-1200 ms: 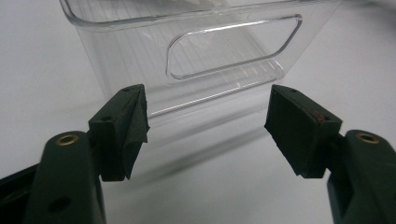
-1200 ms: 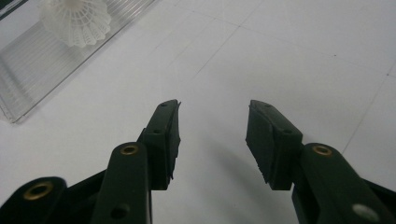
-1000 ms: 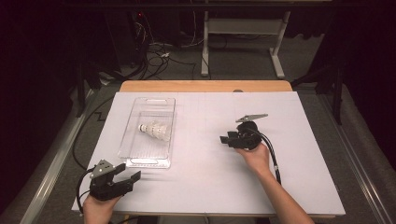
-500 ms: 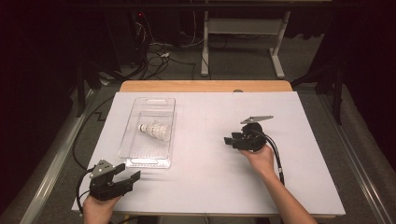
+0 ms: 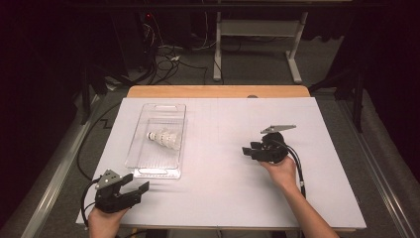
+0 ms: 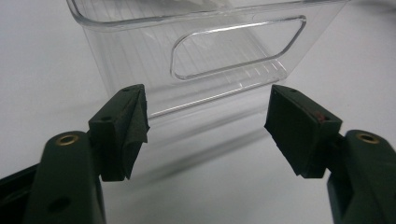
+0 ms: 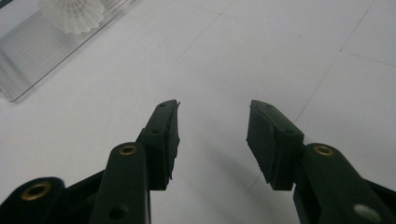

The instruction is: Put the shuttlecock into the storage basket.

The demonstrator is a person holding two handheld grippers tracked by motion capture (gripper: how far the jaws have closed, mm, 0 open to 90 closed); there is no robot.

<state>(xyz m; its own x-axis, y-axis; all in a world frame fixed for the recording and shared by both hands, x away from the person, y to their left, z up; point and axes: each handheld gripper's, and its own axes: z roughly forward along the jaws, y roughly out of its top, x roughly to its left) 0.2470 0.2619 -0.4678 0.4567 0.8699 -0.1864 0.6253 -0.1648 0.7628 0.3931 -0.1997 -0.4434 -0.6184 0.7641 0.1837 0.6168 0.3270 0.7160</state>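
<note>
White shuttlecock (image 5: 164, 139) lies inside the clear bin (image 5: 148, 163) at the counter's (image 5: 223, 198) left. Left gripper (image 5: 130, 191) faces the bin's near edge, jaws spread, empty. Right gripper (image 5: 249, 150), jaws spread, hovers over open counter.

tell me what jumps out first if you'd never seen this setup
A white shuttlecock lies on its side inside a clear plastic bin on the left of the white table. The left gripper sits open just before the bin's near end, and the right gripper, also open and empty, points toward it from the right.
</note>
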